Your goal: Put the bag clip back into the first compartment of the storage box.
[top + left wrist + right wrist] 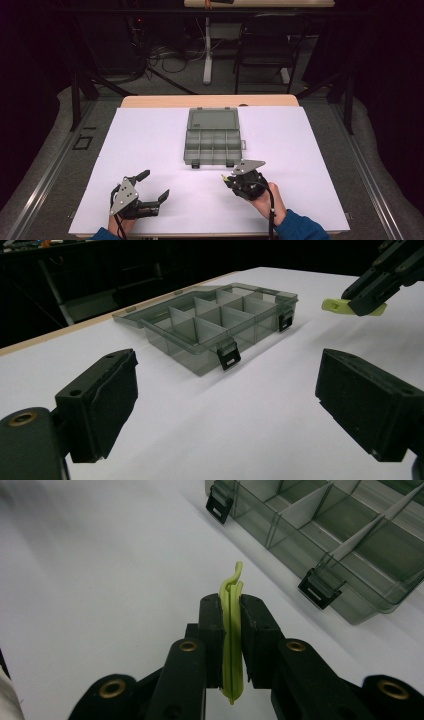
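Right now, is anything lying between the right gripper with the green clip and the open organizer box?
No. Between the right gripper, shut on the green clip, and the organizer box lies only bare white table cover, as the high view and the right gripper view show.
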Tool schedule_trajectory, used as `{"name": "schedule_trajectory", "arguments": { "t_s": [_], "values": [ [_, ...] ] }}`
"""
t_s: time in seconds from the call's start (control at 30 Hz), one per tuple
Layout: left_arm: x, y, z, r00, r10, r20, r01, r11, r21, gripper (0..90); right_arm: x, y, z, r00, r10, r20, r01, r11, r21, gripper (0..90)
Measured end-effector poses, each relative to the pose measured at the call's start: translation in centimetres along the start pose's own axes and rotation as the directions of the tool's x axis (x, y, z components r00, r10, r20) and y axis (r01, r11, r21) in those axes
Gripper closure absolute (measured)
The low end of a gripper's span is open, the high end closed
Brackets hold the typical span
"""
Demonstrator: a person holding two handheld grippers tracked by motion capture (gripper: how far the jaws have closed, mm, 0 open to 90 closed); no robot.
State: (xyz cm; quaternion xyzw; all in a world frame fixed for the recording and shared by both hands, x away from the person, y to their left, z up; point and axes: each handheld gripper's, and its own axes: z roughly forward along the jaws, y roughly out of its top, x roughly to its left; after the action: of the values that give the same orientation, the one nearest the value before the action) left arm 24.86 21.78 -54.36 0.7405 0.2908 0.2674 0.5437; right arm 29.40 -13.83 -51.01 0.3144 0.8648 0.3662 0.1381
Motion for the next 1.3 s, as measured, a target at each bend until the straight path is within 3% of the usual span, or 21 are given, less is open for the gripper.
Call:
{"name": "schedule_trajectory", "arguments": {
  "t_s": [1.3],
  "values": [
    [0.1,-0.1,0.1,1.0000,0.000,-0.005,0.000,1.0000,0.004,10.0,-1.4,4.5,1.5,0.9996,-0.028,-0.001,0.028,0.999,-0.040,80.6]
  ]
}}
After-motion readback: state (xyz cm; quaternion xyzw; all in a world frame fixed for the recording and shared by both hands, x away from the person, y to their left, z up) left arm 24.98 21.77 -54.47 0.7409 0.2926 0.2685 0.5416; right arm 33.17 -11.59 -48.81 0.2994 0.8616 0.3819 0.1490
